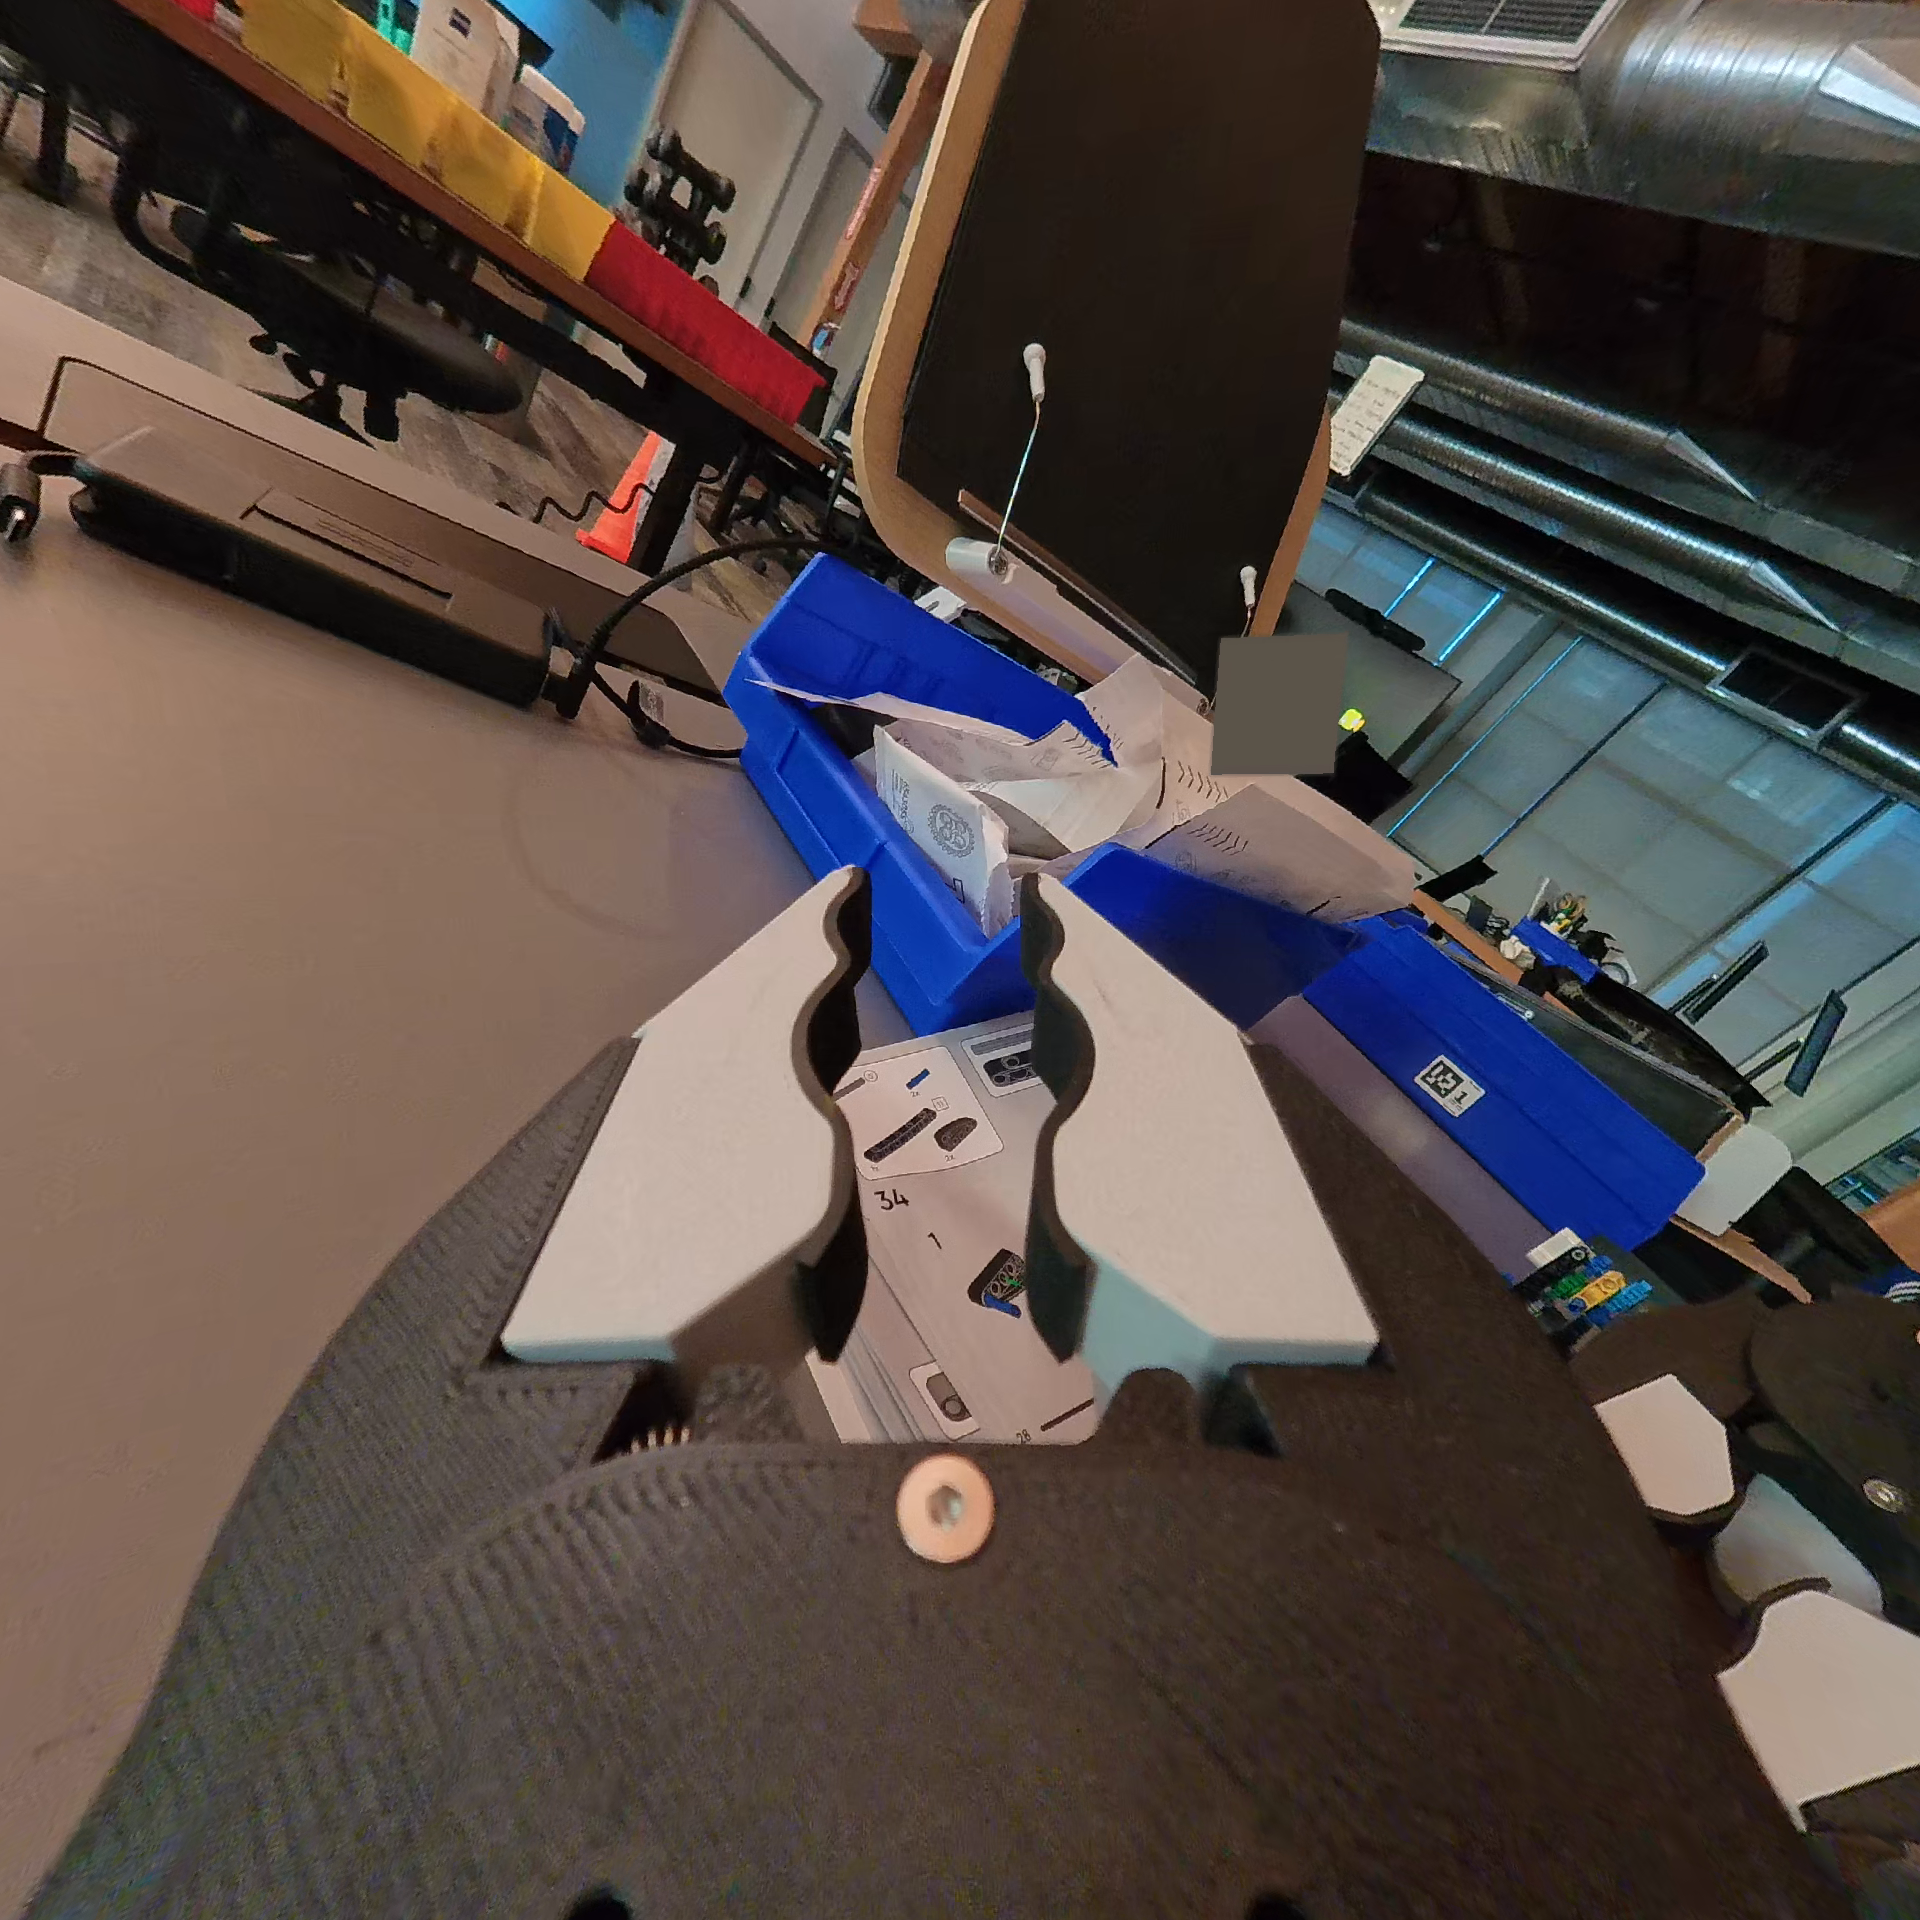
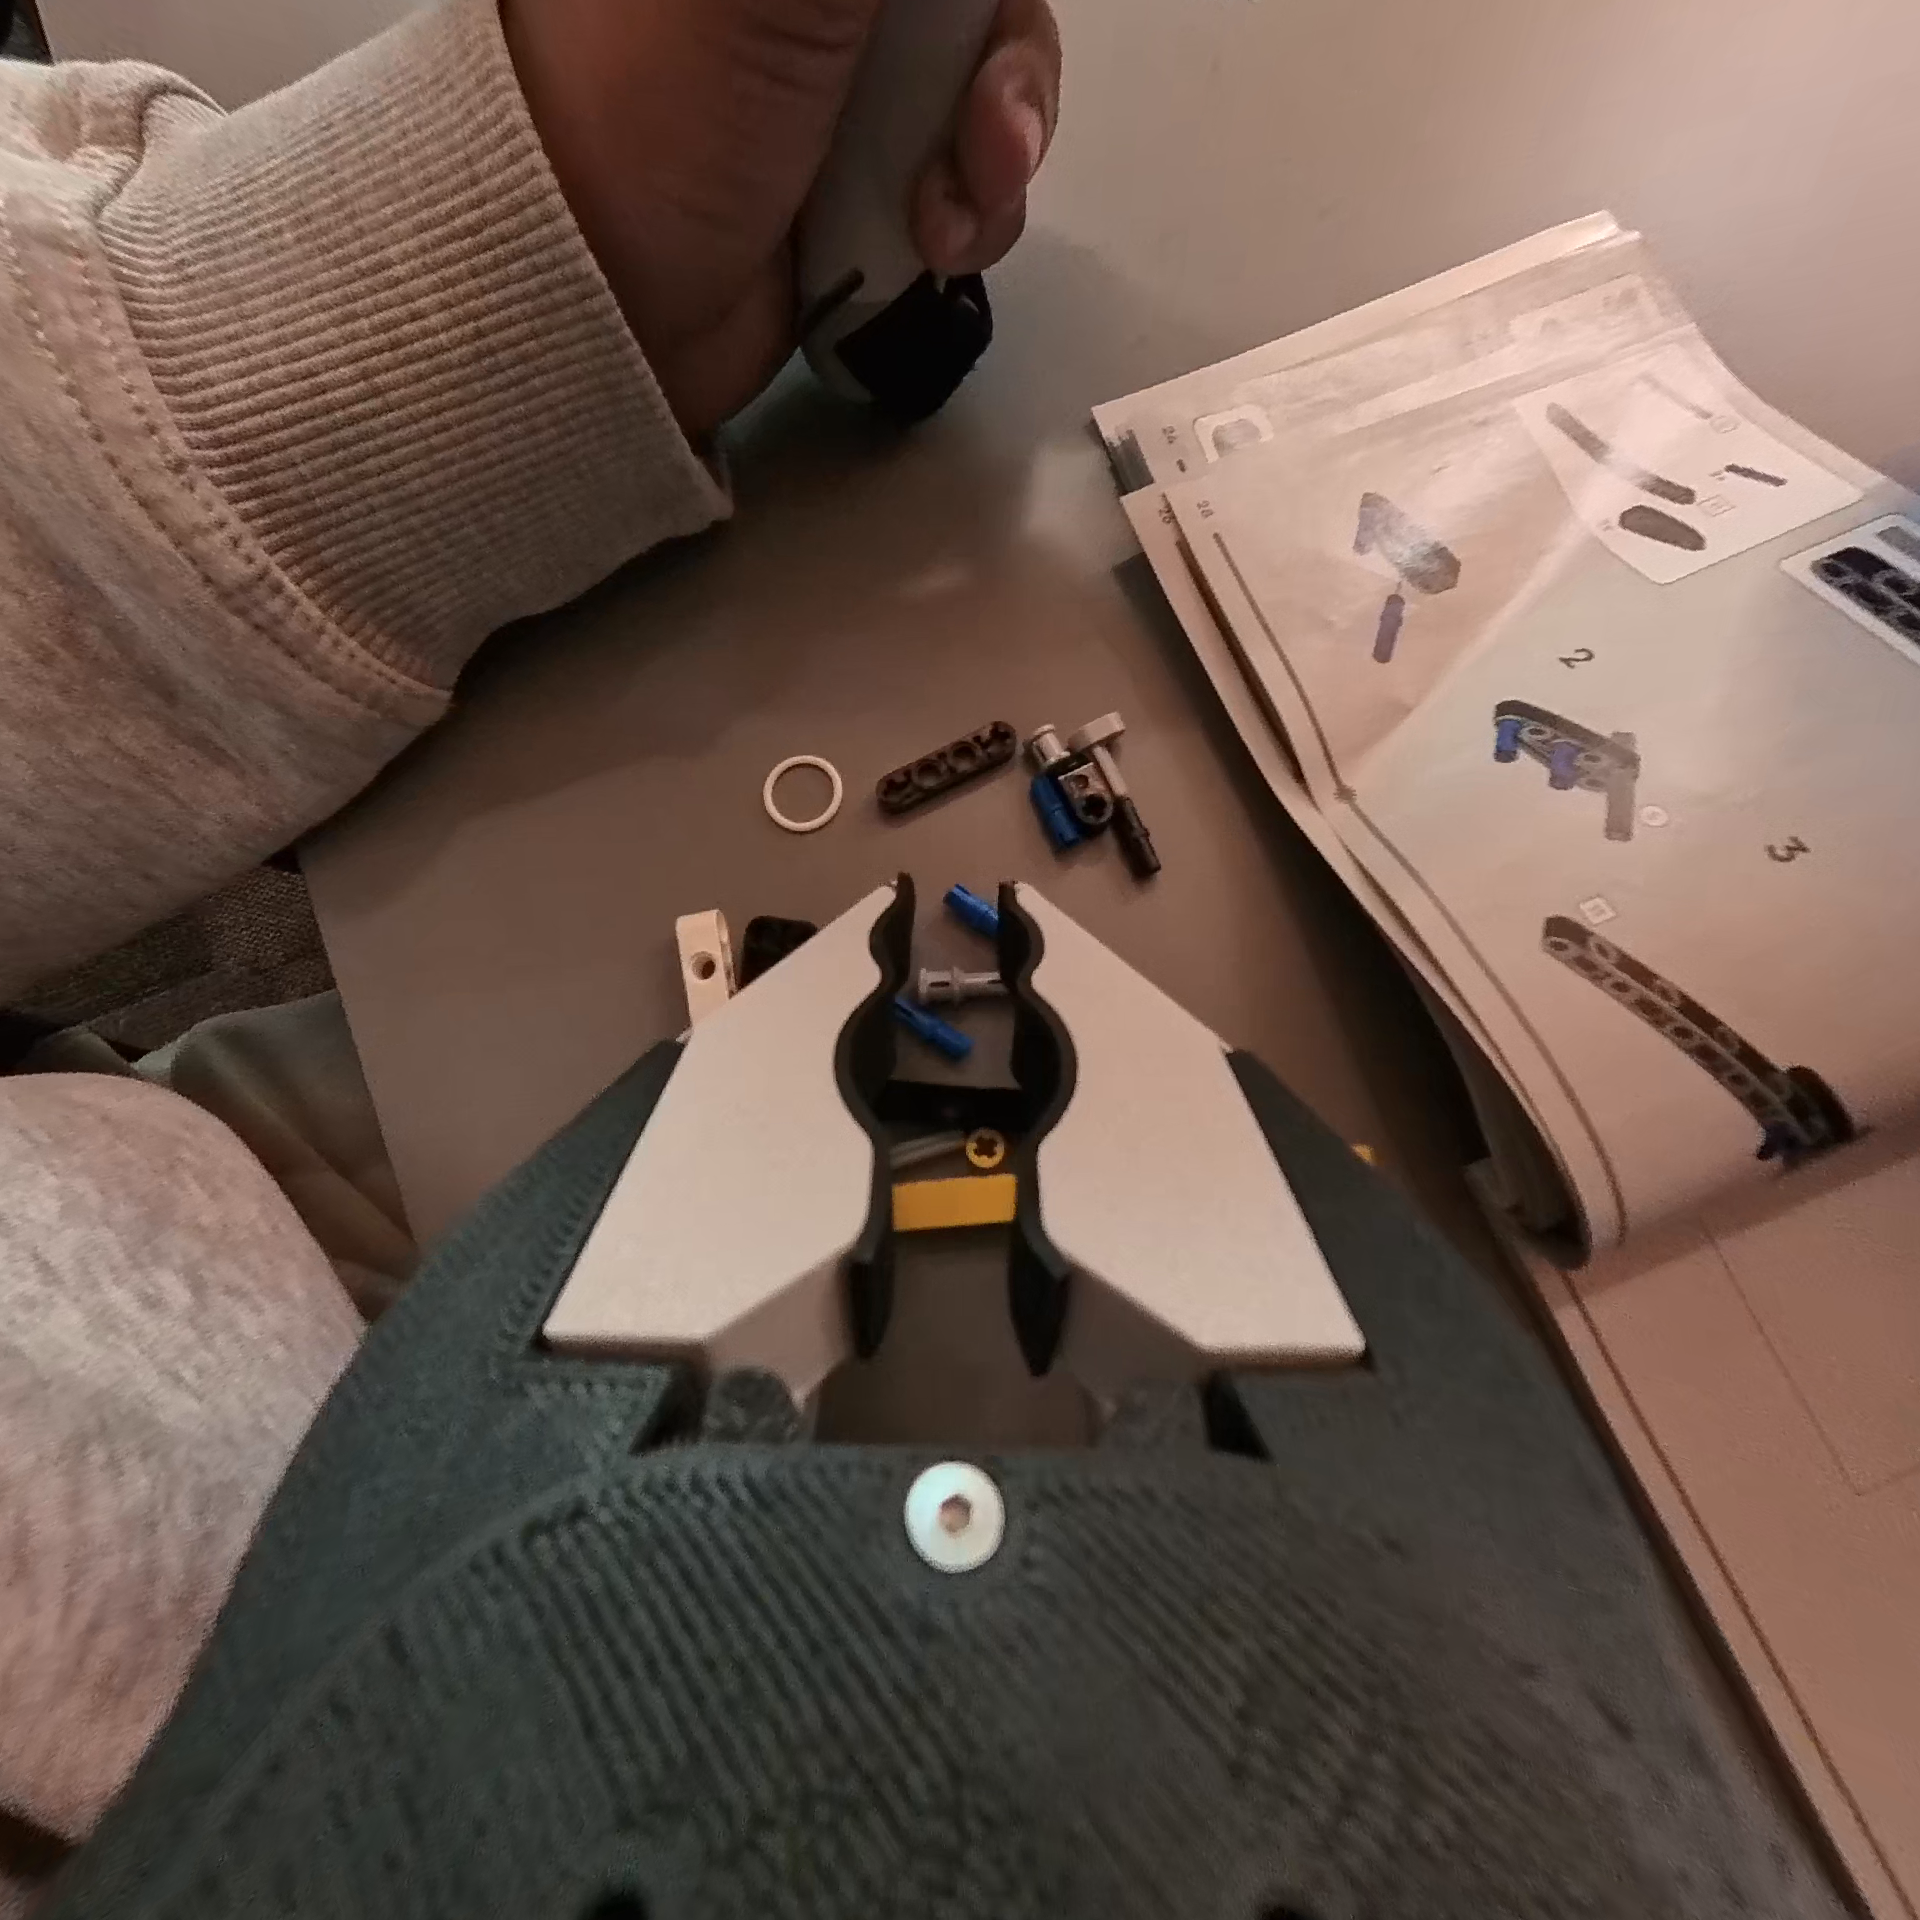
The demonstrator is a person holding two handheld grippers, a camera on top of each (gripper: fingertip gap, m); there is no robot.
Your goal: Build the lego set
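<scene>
Right gripper [image 2: 954,902] hangs low over the table [image 2: 582,727], fingers a little apart, nothing clamped. A yellow brick [image 2: 953,1204], a grey pin [image 2: 961,982] & a blue pin [image 2: 931,1025] lie on the table in the gap between the fingers; another blue pin [image 2: 972,906] sits at the tips. Just past: white ring [image 2: 801,793], black beam [image 2: 944,770], small pin cluster [image 2: 1086,795]. Instruction booklet [image 2: 1455,790] lies open toward the table's right edge. A hand [image 2: 831,156] in a beige sleeve grips the other tool's handle, upper left.

Left gripper [image 1: 940,894] is also apart & empty, above the booklet page [image 1: 935,1195]. Beyond it a blue bin [image 1: 935,935] w/ torn paper bags [image 1: 1039,790]; a small lego build [image 1: 1579,1288] at right.
</scene>
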